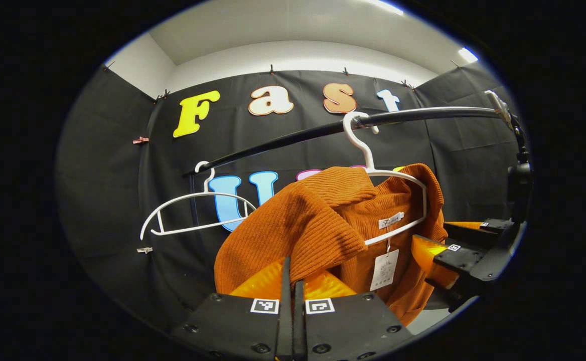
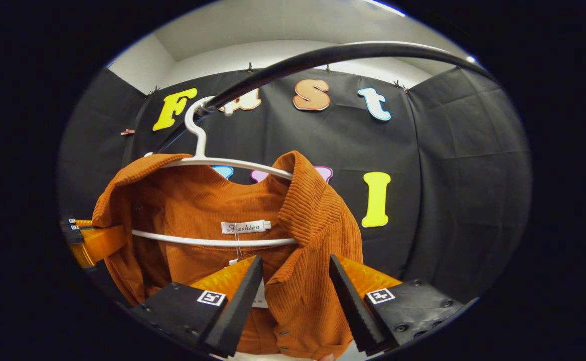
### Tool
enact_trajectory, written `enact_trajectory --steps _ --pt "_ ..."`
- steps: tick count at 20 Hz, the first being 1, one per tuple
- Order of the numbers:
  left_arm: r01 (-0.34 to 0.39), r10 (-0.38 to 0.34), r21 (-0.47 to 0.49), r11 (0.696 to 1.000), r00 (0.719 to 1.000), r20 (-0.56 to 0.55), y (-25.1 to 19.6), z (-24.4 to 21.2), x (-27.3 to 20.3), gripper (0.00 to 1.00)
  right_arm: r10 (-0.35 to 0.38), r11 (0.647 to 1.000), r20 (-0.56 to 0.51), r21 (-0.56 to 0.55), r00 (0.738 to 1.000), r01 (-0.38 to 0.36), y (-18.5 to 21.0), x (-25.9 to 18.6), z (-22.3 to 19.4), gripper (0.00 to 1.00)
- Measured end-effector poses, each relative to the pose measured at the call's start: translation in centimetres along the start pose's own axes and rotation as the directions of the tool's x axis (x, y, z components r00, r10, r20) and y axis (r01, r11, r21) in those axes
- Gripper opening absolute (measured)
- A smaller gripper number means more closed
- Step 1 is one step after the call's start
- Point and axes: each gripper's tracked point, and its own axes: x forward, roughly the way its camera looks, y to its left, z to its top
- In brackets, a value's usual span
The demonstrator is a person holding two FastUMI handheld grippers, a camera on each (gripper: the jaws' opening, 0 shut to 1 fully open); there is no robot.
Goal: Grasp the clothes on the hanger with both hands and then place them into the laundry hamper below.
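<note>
Sweater (image 2: 233, 210) on hanger (image 2: 212, 163): left gripper (image 1: 293, 281) pinches its shoulder; right gripper (image 2: 293, 281) gapes around other shoulder; removal, hamper drop pending.

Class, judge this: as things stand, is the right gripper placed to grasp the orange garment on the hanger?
Probably yes: the right gripper is open, and the orange garment's shoulder hangs between its fingers with nothing in the way.

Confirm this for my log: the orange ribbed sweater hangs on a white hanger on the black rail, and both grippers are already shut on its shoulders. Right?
Not quite. In the right gripper view the right gripper is open, its fingers straddling the orange ribbed sweater shoulder without pressing it. The left gripper is shut on its shoulder. The sweater does hang on the white hanger on the black rail.
</note>
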Motion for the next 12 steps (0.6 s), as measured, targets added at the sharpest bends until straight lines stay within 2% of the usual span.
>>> enact_trajectory --steps 1,4,5,6,7,9,12 --pt "-0.001 0.001 0.001 1.000 1.000 0.002 0.1 0.0 0.0 0.05 0.009 1.000 0.005 0.023 1.000 -0.009 0.1 0.4 -0.2 0.84" --pt "0.000 0.000 0.011 1.000 1.000 0.003 0.3 0.1 0.2 0.07 0.032 0.995 -0.022 0.098 0.999 -0.030 0.2 1.1 -1.0 0.37" --pt "-0.001 0.001 0.013 1.000 1.000 0.003 0.3 0.1 0.2 0.07 0.012 0.995 -0.034 0.100 0.999 -0.008 -0.8 0.4 -0.7 0.34" --pt "-0.002 0.002 0.011 1.000 1.000 0.001 0.4 0.1 0.2 0.07 0.004 0.994 -0.051 0.108 0.999 0.002 -1.3 2.0 -2.0 0.20" --pt "-0.004 0.004 0.008 1.000 1.000 -0.002 0.3 -0.1 0.1 0.07 0.054 0.989 -0.060 0.139 0.997 -0.045 -0.3 1.4 -1.9 0.07" --pt "-0.006 0.006 0.007 1.000 1.000 0.002 0.3 0.2 0.2 0.07 0.146 0.968 -0.086 0.218 0.986 -0.124 1.5 0.7 -1.8 0.07" --pt "-0.020 0.020 0.013 1.000 1.000 0.007 0.6 0.5 0.3 0.07 0.257 0.901 -0.117 0.387 0.959 -0.194 1.8 0.3 -2.1 0.07"
